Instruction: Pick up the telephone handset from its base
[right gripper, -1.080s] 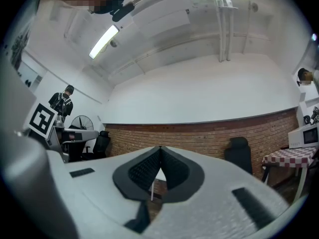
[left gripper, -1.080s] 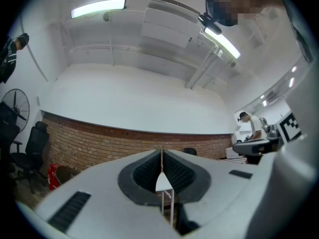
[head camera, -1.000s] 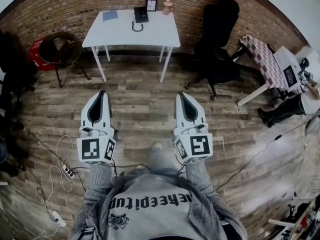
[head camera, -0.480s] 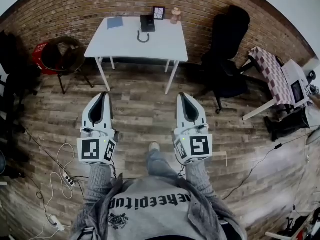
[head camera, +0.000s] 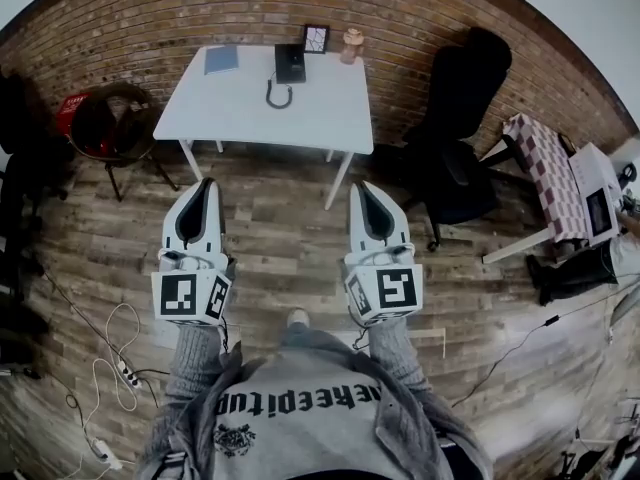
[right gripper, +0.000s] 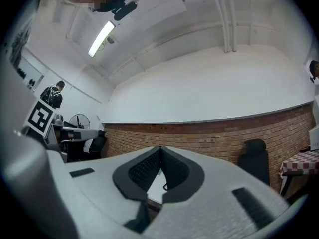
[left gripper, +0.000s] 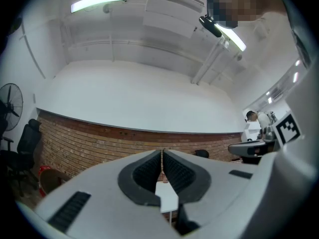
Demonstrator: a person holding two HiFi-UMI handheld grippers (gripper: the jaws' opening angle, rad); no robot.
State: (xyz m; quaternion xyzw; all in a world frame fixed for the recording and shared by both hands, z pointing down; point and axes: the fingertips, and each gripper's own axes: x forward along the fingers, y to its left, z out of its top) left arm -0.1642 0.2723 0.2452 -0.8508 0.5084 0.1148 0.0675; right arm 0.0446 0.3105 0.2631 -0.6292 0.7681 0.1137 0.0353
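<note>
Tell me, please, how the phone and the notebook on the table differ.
The phone is black; the notebook is blue. The phone sits mid-table with a cord looping in front; the notebook lies flat toward the left corner. Both rest at the back of the table.

Open wood floor (head camera: 290, 238) runs up to the table (head camera: 330, 108) front edge. Table's near half bare. Back edge, against brick wall (head camera: 180, 13): book (head camera: 221, 59), phone (head camera: 290, 63), frame (head camera: 316, 38), jar (head camera: 351, 43). Cord (head camera: 277, 93) loop lies just before the phone. Black office chair (head camera: 455, 118) crowds the right corner; round chair (head camera: 110, 123) stands left, apart from the table. Checked table (head camera: 545, 168) stands well right, past the office chair. Cables (head camera: 105, 353) on floor, far left.
</note>
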